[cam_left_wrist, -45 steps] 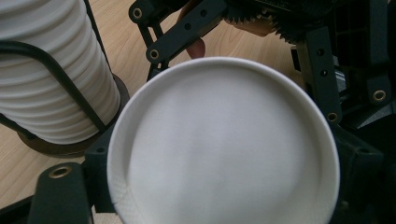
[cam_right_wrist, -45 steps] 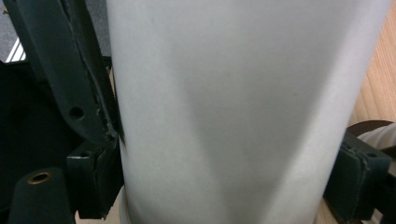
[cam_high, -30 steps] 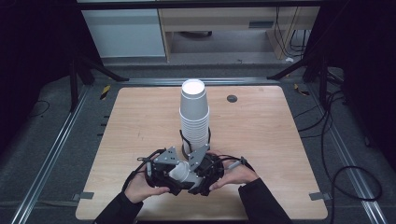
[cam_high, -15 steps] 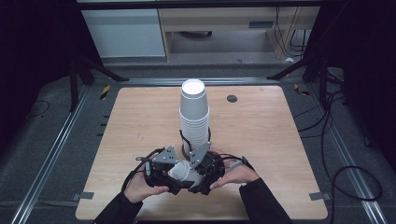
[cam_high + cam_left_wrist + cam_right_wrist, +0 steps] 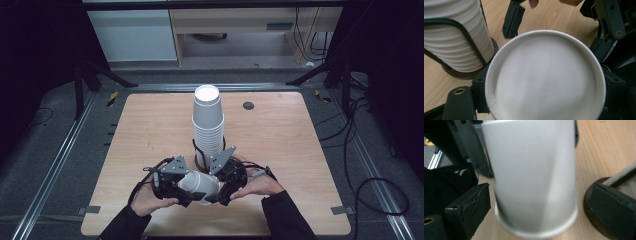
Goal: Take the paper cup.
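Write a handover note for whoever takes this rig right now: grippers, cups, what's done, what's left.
Left gripper: holds a single white cup lying on its side, mouth toward its camera.
Right gripper: jaws open on either side of that cup's body, with gaps on both sides, not clamped.
The stack of cups stands upside down in a wire holder mid-table, just beyond the grippers.
Done: one cup is apart from the stack, low over the near edge of the table.
Left: probably close the right gripper on the cup, then take it over or set it down.
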Available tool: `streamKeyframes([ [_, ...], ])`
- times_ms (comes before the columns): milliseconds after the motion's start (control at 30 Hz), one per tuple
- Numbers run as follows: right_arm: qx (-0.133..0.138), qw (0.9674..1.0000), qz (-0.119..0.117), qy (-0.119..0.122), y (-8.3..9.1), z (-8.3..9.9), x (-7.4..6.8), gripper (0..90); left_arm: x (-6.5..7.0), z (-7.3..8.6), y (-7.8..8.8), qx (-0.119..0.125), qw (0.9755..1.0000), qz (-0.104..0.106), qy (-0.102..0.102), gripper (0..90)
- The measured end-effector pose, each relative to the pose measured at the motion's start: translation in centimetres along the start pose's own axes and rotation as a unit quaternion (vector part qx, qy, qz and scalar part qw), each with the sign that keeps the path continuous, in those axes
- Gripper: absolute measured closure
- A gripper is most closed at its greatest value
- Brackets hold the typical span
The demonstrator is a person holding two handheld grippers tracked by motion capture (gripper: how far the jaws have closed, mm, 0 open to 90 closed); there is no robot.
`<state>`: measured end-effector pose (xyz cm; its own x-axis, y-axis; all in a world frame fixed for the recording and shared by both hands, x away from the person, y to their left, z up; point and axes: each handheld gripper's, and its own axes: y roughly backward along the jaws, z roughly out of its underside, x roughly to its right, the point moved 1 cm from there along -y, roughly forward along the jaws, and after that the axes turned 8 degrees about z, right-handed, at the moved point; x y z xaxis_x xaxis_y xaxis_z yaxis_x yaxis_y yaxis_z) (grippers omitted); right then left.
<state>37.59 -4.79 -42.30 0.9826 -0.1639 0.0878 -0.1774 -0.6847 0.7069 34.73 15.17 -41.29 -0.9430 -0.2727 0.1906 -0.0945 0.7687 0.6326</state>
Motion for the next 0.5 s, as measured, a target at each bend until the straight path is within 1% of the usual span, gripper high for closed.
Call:
streamKeyframes([
  [33,0.005,1.0,0.006,-0.004,0.6,0.2,0.2,3.9,-0.2,0.1,0.3,0.002,1.0,-0.005,0.001,20.0],
  [67,0.007,0.9999,0.011,-0.006,0.9,0.2,0.2,4.0,-0.2,0.1,0.3,0.002,1.0,-0.005,0.001,20.0],
  [133,0.014,0.9997,0.018,-0.012,1.6,0.4,0.4,3.8,-0.4,0.1,0.6,0.01,0.9999,-0.009,0.004,20.0],
  [167,0.014,0.9997,0.018,-0.012,1.6,0.4,0.4,3.8,-0.4,0.1,0.6,0.01,0.9999,-0.009,0.004,20.0],
  [200,0.02,0.9991,0.032,-0.02,2.3,0.7,0.5,3.2,-0.5,0.1,0.9,0.017,0.9998,-0.011,0.006,19.9],
  [233,0.02,0.9991,0.032,-0.02,2.3,0.7,0.5,3.2,-0.5,0.1,0.9,0.017,0.9998,-0.011,0.006,19.9],
  [267,0.027,0.9984,0.041,-0.028,2.9,1.0,0.7,3.1,-0.5,0.2,1.0,0.02,0.9997,-0.012,0.007,19.9],
  [300,0.029,0.9981,0.044,-0.033,3.1,1.2,0.8,3.1,-0.6,0.2,1.3,0.026,0.9995,-0.015,0.006,19.9],
  [333,0.029,0.9981,0.044,-0.033,3.1,1.2,0.8,3.1,-0.6,0.2,1.3,0.026,0.9995,-0.015,0.006,19.9],
  [433,0.037,0.9967,0.056,-0.047,3.9,1.8,1.0,3.1,-0.6,0.1,1.6,0.041,0.999,-0.017,0.007,19.9],
  [500,0.042,0.996,0.058,-0.054,4.4,2.2,1.0,3.1,-0.7,0.1,1.9,0.052,0.9984,-0.019,0.007,19.8],
])
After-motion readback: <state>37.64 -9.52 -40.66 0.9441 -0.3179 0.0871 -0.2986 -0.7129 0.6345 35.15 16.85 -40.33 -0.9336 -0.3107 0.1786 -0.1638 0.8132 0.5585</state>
